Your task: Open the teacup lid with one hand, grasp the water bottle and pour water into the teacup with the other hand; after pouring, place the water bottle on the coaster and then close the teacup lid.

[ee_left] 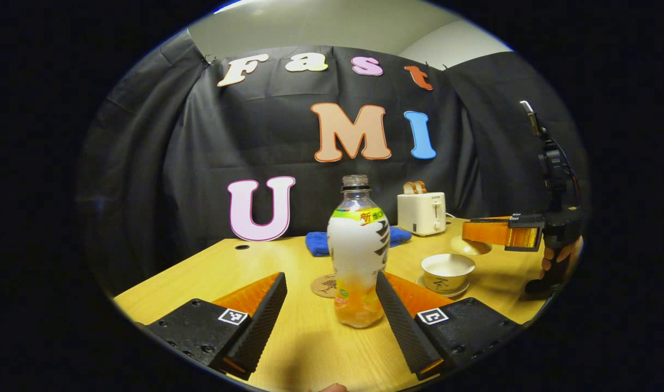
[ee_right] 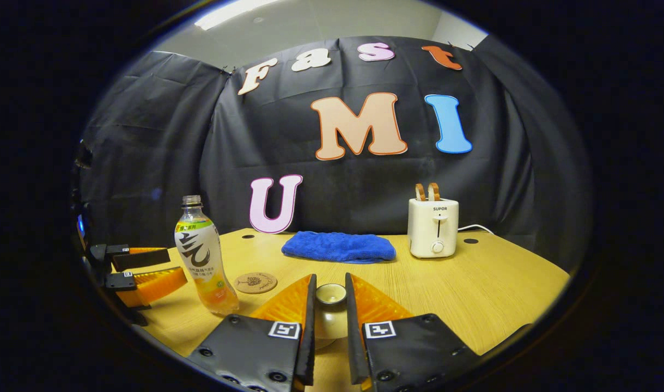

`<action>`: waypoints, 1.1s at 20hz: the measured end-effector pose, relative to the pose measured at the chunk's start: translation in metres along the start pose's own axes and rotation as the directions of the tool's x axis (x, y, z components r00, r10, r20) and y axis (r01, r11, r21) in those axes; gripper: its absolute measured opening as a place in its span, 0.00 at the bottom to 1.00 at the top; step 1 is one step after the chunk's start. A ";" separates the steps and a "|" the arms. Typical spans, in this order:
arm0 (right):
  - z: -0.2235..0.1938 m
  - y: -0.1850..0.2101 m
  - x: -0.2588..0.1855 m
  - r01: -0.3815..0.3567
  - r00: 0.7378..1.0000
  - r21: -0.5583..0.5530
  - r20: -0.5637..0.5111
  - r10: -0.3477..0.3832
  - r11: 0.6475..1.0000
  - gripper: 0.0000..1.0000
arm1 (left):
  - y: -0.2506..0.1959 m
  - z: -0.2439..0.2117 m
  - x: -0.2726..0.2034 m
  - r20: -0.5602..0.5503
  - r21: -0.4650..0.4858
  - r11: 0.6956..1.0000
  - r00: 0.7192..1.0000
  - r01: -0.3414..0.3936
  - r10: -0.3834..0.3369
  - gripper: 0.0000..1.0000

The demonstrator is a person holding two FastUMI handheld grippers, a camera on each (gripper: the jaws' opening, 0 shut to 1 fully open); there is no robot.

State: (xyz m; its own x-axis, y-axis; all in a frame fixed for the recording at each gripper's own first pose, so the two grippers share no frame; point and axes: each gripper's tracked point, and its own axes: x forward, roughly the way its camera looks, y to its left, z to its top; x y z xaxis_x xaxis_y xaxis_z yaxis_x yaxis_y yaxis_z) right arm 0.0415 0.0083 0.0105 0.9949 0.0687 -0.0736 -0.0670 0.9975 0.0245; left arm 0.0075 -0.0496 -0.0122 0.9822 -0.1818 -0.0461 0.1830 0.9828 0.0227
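An uncapped water bottle [ee_left: 358, 256] with orange drink in its lower part stands on the wooden table [ee_left: 310, 348]. My left gripper [ee_left: 330, 276] is open, its fingertips on either side of the bottle without pressing it. From the right gripper view that gripper [ee_right: 171, 264] sits just left of the bottle [ee_right: 203, 256]. A round coaster [ee_left: 323, 287] lies right behind the bottle. The white teacup [ee_left: 448, 270] stands uncovered on its saucer. My right gripper [ee_right: 330, 283] is shut on the teacup lid [ee_right: 330, 296], held up beside the cup at the right [ee_left: 476, 231].
A blue cloth [ee_right: 339, 246] lies at the back of the table, with a white toaster [ee_right: 433, 227] holding two bread slices to its right. The coaster [ee_right: 255, 282] is between bottle and cloth. A hand [ee_left: 560, 258] holds the right gripper's handle at the table's right edge.
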 end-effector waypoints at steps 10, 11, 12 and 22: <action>0.009 -0.007 -0.011 -0.001 1.000 -0.011 0.027 0.001 1.000 0.29 | -0.020 -0.003 0.021 -0.019 -0.025 0.998 0.998 0.053 -0.053 0.95; 0.010 -0.007 -0.012 0.000 1.000 -0.007 0.029 0.000 1.000 0.28 | -0.021 -0.002 0.025 -0.020 -0.026 0.998 0.998 0.056 -0.056 0.92; 0.012 -0.008 -0.012 0.001 1.000 -0.004 0.030 -0.001 1.000 0.29 | -0.023 -0.002 0.029 -0.021 -0.024 0.998 0.998 0.058 -0.058 0.90; 0.024 -0.008 -0.019 -0.005 0.999 -0.033 0.043 0.006 0.999 0.29 | -0.029 -0.007 0.048 -0.048 -0.007 0.998 0.997 0.067 -0.067 0.67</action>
State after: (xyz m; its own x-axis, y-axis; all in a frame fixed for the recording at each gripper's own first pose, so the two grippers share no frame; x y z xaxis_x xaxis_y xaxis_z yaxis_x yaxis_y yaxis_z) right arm 0.0252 -0.0010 0.0361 0.9968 0.0740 -0.0305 -0.0743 0.9972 -0.0080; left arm 0.0494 -0.0863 -0.0216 0.9647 -0.2454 -0.0952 0.2476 0.9688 0.0124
